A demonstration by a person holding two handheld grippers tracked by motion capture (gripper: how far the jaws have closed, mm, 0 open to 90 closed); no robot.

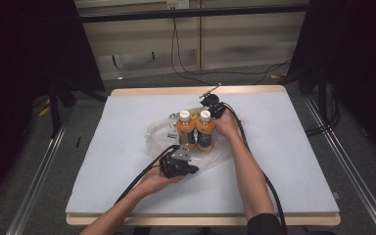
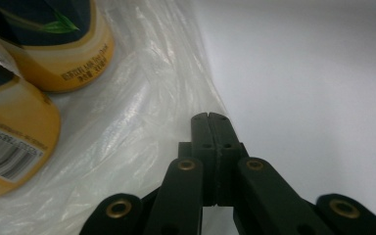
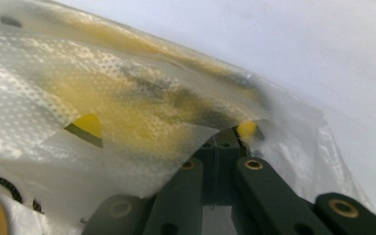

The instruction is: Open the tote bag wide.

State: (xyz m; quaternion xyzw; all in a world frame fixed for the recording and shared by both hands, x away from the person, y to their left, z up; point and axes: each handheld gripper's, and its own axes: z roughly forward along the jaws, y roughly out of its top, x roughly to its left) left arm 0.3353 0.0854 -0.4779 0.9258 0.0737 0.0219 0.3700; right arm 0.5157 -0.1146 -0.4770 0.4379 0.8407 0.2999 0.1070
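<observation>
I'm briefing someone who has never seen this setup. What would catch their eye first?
Two orange bottles with white caps stand side by side mid-table on a crumpled clear plastic bag, bright against the pale table. A hand holds a gripper on each side: the left gripper near the bag's front edge, jaws shut, the right gripper just behind the bottles, shut on the bag's film.

The plastic bag (image 2: 127,122) is thin, clear film, glossy and crinkled, and in the right gripper view it shows a fine dotted texture. The two bottles (image 1: 196,129) look like smooth plastic with glossy printed labels and matt white caps. The left gripper (image 2: 214,122) and right gripper (image 3: 223,144) have matt black plastic jaws with brass-coloured metal rivets. The surface (image 1: 298,161) carries a smooth, matt pale sheet over a light wooden edge.
</observation>
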